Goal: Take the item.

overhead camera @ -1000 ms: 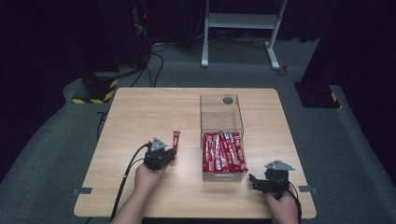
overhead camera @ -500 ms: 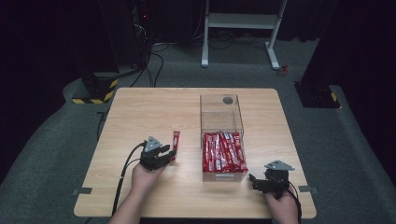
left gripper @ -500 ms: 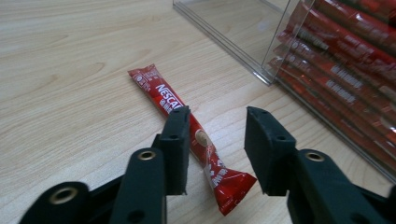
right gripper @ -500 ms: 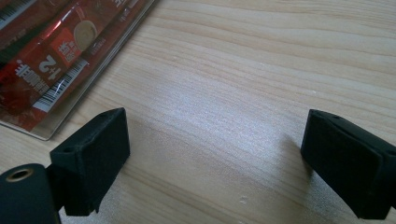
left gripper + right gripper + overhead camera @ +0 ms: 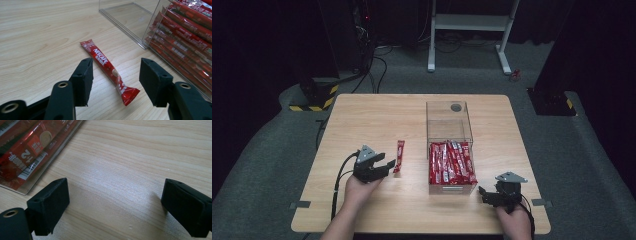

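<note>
Sachet (image 5: 108, 68) flat on table (untouched) — ahead of open left claw (image 5: 115, 80)

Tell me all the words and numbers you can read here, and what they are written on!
"NESCAFE": on the single red sachet lying on the table.
"2": large, upside down, on a red sachet in the clear box, beside a barcode.
Small print on the packed sachets in the box: too blurred to read.
Barcode digits and other small characters on them: too small to read.
</note>
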A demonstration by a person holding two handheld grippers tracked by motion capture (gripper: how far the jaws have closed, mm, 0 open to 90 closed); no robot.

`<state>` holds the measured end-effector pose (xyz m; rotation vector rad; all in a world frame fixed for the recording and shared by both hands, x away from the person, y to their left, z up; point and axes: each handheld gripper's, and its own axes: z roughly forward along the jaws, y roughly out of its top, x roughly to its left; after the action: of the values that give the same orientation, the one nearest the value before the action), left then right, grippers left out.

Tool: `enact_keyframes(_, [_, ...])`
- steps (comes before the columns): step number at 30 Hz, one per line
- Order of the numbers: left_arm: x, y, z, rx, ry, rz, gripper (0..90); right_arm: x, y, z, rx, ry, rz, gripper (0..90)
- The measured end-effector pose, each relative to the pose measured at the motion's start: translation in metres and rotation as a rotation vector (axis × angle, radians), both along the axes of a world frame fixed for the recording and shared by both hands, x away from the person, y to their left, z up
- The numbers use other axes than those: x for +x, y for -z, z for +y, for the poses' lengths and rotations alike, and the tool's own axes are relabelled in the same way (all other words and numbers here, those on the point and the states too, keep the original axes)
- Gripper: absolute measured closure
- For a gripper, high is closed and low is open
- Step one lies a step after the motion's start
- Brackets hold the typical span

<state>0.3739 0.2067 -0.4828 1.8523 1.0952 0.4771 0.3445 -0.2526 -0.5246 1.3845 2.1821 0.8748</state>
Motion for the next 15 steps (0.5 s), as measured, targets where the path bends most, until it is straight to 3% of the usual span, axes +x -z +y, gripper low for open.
enact_keyframes(7, [-0.006, -0.001, 0.010, 0.040, 0.001, -0.022, 42.0, 0.000, 0.000, 0.000, 0.001, -0.008, -0.001, 7.9])
enact_keyframes(10, [-0.010, 0.000, 0.018, 0.024, -0.007, -0.018, 40.2, 0.000, 0.000, 0.000, 0.002, -0.009, 0.000, 7.9])
enact_keyframes(15, [-0.016, 0.004, 0.033, 0.035, -0.032, 0.001, 36.6, 0.000, 0.000, 0.000, 0.002, -0.011, 0.000, 7.9])
